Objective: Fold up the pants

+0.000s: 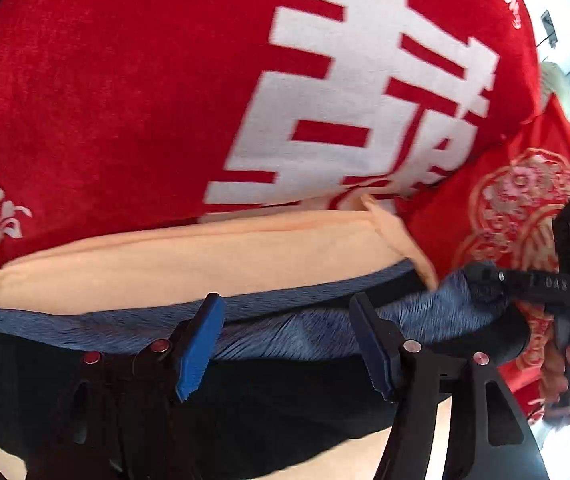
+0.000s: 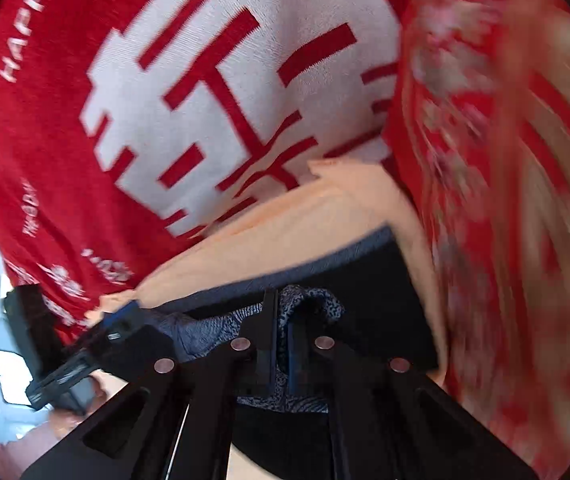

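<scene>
Right claw [image 2: 281,344] pinches the pants' [image 2: 365,280] ribbed blue waistband; left claw [image 1: 289,344] gapes over it.

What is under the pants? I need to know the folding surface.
A peach cloth lies under the pants, over a red blanket. Whatever lies beneath them is covered.

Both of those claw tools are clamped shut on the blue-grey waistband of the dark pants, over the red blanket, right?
Not quite. In the left wrist view, the left gripper stands open, blue pads apart. Only the right gripper is shut on the blue-grey waistband of the dark pants, over the red blanket.
</scene>
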A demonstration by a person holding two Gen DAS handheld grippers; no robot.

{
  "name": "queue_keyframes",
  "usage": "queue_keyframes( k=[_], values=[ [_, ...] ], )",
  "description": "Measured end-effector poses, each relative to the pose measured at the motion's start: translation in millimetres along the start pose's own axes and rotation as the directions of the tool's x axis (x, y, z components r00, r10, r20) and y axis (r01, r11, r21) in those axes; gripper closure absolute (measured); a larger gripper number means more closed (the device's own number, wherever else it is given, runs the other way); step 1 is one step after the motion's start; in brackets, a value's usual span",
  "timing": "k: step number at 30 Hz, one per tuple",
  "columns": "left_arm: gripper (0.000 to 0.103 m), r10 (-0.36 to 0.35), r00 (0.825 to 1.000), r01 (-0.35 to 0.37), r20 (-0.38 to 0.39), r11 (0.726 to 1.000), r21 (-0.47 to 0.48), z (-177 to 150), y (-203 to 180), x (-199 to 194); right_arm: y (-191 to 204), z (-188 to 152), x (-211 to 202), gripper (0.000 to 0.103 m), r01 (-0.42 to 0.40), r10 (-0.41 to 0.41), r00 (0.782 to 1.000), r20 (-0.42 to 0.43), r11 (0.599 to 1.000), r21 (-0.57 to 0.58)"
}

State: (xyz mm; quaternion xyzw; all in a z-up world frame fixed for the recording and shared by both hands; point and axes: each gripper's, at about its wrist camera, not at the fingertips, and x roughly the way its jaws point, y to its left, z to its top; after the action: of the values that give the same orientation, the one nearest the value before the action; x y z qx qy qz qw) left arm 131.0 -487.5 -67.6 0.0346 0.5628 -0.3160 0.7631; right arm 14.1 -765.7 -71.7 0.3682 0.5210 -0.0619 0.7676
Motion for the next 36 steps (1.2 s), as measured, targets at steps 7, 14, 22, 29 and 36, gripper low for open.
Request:
queue_keyframes(
  k=[7, 14, 22, 29, 36],
  values=[
    [0.035, 0.251, 0.959, -0.243, -0.13, 0.967, 0.07, -48.5, 22.9, 43.6, 12.3, 25.7, 58.9, 0.052, 0.211, -0.224, 0.973, -0.059, 0.962, -0.176],
    [0.03, 0.312, 0.937, -0.307, -0.16, 0.95, 0.051, -75.1, 34.4, 71.6, 27.0, 34.3, 32.5, 0.044, 0.236, -0.233, 0.972, 0.035, 0.956, -0.176],
    [0.029, 0.3, 0.94, -0.297, -0.162, 0.954, 0.042, -79.8, 43.0, 67.9, -16.5, -67.0, 37.7, 0.045, 0.198, -0.187, 0.974, -0.126, 0.977, 0.083],
    [0.028, 0.297, 0.939, -0.292, -0.172, 0.955, 0.055, -82.0, 46.7, 65.0, -42.5, -63.2, 61.6, 0.094, 0.162, -0.154, 0.987, -0.054, 0.961, 0.223],
    [0.028, 0.297, 0.931, -0.288, -0.213, 0.955, 0.073, -84.6, 50.1, 55.7, -45.8, -78.8, 61.0, 0.074, 0.202, -0.188, 0.973, -0.131, 0.973, 0.107]
  ],
)
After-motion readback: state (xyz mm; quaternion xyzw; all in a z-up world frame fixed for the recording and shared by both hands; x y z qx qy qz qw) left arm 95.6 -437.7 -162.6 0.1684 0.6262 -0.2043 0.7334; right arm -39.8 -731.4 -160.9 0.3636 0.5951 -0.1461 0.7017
